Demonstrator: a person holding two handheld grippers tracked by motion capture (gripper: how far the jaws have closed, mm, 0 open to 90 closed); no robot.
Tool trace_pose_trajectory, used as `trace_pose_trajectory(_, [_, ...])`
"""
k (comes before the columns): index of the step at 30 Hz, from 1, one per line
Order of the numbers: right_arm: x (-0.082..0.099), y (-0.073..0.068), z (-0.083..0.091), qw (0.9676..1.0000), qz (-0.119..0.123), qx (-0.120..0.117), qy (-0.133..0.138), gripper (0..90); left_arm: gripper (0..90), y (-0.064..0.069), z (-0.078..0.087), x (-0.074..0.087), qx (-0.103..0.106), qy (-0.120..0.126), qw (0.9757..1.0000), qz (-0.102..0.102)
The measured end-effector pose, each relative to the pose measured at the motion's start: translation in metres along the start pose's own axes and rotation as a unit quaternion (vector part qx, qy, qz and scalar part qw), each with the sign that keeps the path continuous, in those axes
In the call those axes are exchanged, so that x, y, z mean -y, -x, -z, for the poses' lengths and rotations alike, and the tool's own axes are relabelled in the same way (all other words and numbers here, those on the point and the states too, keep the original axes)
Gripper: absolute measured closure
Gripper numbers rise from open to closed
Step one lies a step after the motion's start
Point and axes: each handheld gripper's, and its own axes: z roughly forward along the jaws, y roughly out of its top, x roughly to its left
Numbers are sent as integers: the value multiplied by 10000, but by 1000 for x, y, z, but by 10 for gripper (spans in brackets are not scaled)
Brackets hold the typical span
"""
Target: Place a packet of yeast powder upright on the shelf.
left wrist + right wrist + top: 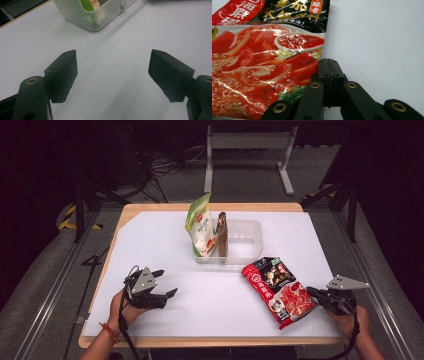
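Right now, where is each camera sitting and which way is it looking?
High view: above the near table edge, looking forward and down at the white table; both forearms and claws show.
Left gripper view: on the left claw, facing the clear tub; open jaws show.
Right gripper view: on the right claw, pinching the red packet.
Shared: the tub and packet also appear from above.

A clear plastic tub (250, 236) stands on the white sheet (165, 240) past the middle of the worktop (150, 207), whose wooden edge shows along the far and left sides. At the tub's left end a green and white bag (199, 222) stands upright, with a thin brown packet (222, 234) upright just to its right, both inside. On the grey floor beyond the worktop is a light metal frame (247, 142), with loose cables (165, 167) to its left.
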Motion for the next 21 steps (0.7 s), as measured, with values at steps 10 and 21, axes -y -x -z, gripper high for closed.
trace_pose_trajectory(10, [0, 0, 0, 9999, -1, -100, 23, 900, 240, 0, -2, 4, 45, -19, 10000, 70])
trace_pose_trajectory(21, [-1, -5, 0, 9995, 110, -289, -8, 900, 241, -1, -2, 7, 81, -26, 9999, 117])
